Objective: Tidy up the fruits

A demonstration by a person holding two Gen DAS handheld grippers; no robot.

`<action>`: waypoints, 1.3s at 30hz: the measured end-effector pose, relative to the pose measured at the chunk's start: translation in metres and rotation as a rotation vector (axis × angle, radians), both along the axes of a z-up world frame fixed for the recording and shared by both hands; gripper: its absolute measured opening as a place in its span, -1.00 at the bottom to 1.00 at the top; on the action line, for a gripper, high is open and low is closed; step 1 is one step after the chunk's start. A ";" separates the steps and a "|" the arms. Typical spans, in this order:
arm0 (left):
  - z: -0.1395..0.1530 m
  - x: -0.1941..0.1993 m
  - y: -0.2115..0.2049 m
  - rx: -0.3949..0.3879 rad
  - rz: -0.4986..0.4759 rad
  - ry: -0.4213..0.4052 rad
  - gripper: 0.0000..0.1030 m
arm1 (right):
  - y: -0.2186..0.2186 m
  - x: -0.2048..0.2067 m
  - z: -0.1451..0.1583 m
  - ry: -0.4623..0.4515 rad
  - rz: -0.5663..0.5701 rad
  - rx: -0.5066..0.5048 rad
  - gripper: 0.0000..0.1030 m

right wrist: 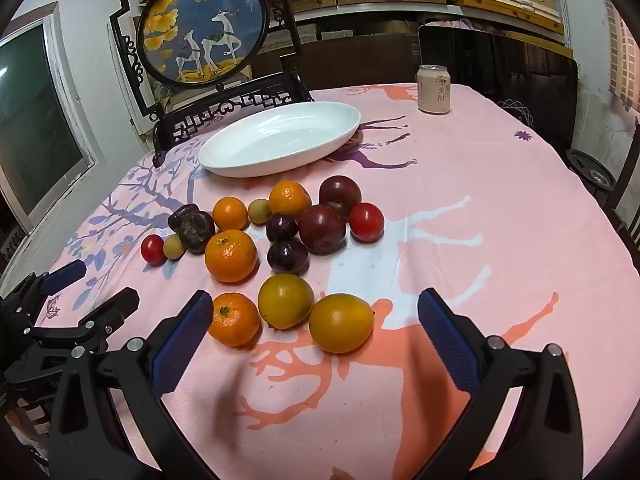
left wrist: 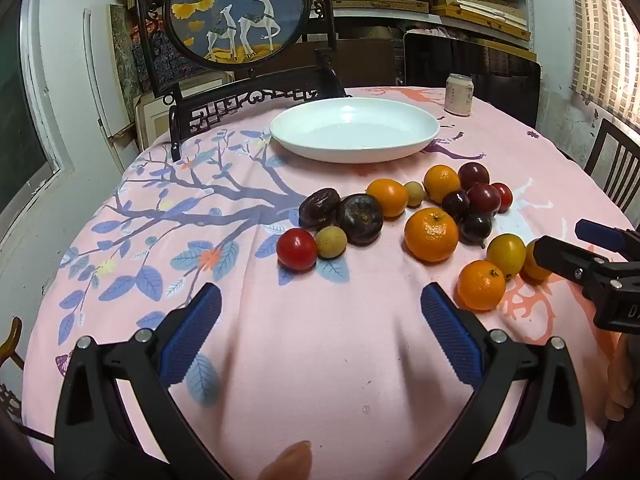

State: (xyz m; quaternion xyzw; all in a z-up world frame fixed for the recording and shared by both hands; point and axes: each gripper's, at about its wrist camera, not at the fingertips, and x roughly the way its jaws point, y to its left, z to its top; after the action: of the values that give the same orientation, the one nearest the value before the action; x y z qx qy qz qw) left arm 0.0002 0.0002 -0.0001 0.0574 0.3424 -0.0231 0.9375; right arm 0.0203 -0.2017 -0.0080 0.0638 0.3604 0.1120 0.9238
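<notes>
Several fruits lie in a loose cluster on the pink tablecloth: oranges [left wrist: 431,234] [right wrist: 231,255], dark plums [right wrist: 321,228], red tomatoes [left wrist: 297,249] [right wrist: 366,222], yellow fruits [right wrist: 341,323], small longans [left wrist: 331,242] and dark brown fruits [left wrist: 359,219]. An empty white oval plate [left wrist: 354,130] [right wrist: 280,138] stands behind them. My left gripper [left wrist: 320,312] is open and empty, in front of the cluster's left end. My right gripper [right wrist: 314,316] is open and empty, just in front of two yellow fruits and a small orange [right wrist: 234,319]. It also shows in the left wrist view [left wrist: 568,248].
A drink can [left wrist: 459,94] [right wrist: 434,89] stands at the table's far right. A dark wooden stand with a round deer painting [left wrist: 240,8] [right wrist: 204,28] rises behind the plate. Chairs and shelves surround the round table [left wrist: 320,380].
</notes>
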 end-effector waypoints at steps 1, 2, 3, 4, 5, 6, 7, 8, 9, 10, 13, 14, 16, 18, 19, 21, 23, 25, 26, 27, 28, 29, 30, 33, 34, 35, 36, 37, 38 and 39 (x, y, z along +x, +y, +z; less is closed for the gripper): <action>0.000 0.000 0.000 -0.001 0.000 0.000 0.96 | 0.000 0.000 0.000 0.003 0.001 -0.001 0.97; 0.000 0.000 0.000 -0.001 0.000 -0.001 0.96 | 0.000 0.000 0.000 0.003 0.000 -0.001 0.97; 0.000 0.000 0.000 -0.001 0.000 -0.002 0.96 | 0.000 0.000 0.000 0.004 0.000 -0.001 0.97; 0.000 0.000 0.000 0.000 0.000 -0.001 0.96 | 0.000 0.000 0.000 0.005 0.000 -0.001 0.97; 0.000 0.001 0.001 -0.001 0.001 -0.001 0.96 | 0.000 0.000 -0.001 0.006 0.000 -0.001 0.97; 0.000 0.001 0.001 -0.001 0.001 0.000 0.96 | 0.000 0.000 -0.001 0.005 0.000 -0.001 0.97; 0.000 0.001 0.001 -0.001 0.001 0.000 0.96 | 0.000 0.000 0.000 0.004 0.000 0.000 0.97; 0.000 0.002 0.001 -0.001 0.001 0.000 0.96 | 0.000 0.000 0.000 0.004 0.000 0.000 0.97; 0.000 0.002 0.001 0.000 0.001 0.001 0.96 | 0.000 0.000 0.000 0.003 0.000 0.001 0.97; 0.000 0.000 0.000 0.000 0.000 -0.004 0.96 | 0.001 -0.001 0.000 0.002 0.000 0.001 0.97; 0.001 -0.001 0.000 0.000 -0.001 -0.005 0.96 | 0.003 -0.001 0.000 0.002 -0.001 0.000 0.97; 0.001 -0.001 0.000 0.001 -0.002 -0.005 0.96 | 0.003 -0.001 0.000 0.002 -0.001 0.001 0.97; 0.001 -0.001 0.000 0.001 -0.002 -0.005 0.96 | 0.001 -0.001 0.000 0.002 -0.001 0.003 0.97; 0.000 0.000 0.000 -0.001 0.000 -0.004 0.96 | 0.001 0.000 0.000 0.003 0.000 0.004 0.97; 0.000 0.000 0.000 -0.001 0.000 -0.003 0.96 | 0.001 0.000 0.000 0.003 0.000 0.004 0.97; 0.000 0.000 0.000 -0.002 -0.001 -0.001 0.96 | 0.000 0.000 -0.001 0.003 0.000 0.005 0.97; 0.000 -0.001 -0.001 -0.003 -0.004 0.002 0.96 | -0.001 0.001 -0.001 0.003 0.000 0.006 0.97; -0.003 0.005 -0.005 -0.002 -0.005 0.003 0.96 | -0.002 0.000 -0.001 0.001 0.000 0.006 0.97; -0.003 0.005 -0.005 -0.003 -0.004 0.003 0.96 | -0.002 -0.001 0.000 -0.002 -0.001 0.006 0.97; -0.003 0.005 -0.005 -0.003 -0.004 0.003 0.96 | -0.002 -0.001 0.001 -0.005 -0.002 0.006 0.97; -0.003 0.005 -0.005 -0.003 -0.003 0.004 0.96 | -0.002 -0.003 0.002 -0.011 -0.003 0.005 0.97; -0.004 0.006 -0.006 -0.004 -0.003 0.004 0.96 | -0.001 -0.004 0.002 -0.015 -0.003 0.004 0.97; -0.004 0.006 -0.006 -0.005 -0.004 0.005 0.96 | -0.001 -0.005 0.003 -0.017 -0.003 0.004 0.97; -0.004 0.003 -0.006 -0.005 -0.005 0.006 0.96 | 0.000 -0.005 0.003 -0.016 0.002 0.003 0.97; -0.001 0.001 -0.004 -0.007 -0.006 0.005 0.96 | 0.000 -0.004 0.003 -0.012 0.003 0.002 0.97; -0.001 0.001 -0.004 -0.007 -0.005 0.005 0.96 | 0.000 -0.004 0.002 -0.010 0.004 0.002 0.97; -0.001 0.001 -0.005 -0.006 -0.005 0.006 0.96 | 0.000 -0.003 0.002 -0.009 0.005 0.003 0.97; -0.001 0.001 -0.004 -0.008 -0.004 0.007 0.96 | 0.000 -0.003 0.002 -0.010 0.005 0.004 0.97; -0.001 0.001 -0.004 -0.008 -0.004 0.006 0.96 | 0.000 -0.003 0.002 -0.010 0.004 0.003 0.97; -0.001 0.001 -0.004 -0.009 -0.003 0.006 0.96 | 0.000 -0.003 0.002 -0.009 0.004 0.003 0.97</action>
State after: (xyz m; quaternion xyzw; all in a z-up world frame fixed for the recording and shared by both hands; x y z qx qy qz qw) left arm 0.0008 -0.0039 -0.0014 0.0539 0.3449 -0.0264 0.9367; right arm 0.0169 -0.2016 -0.0057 0.0638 0.3563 0.1146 0.9251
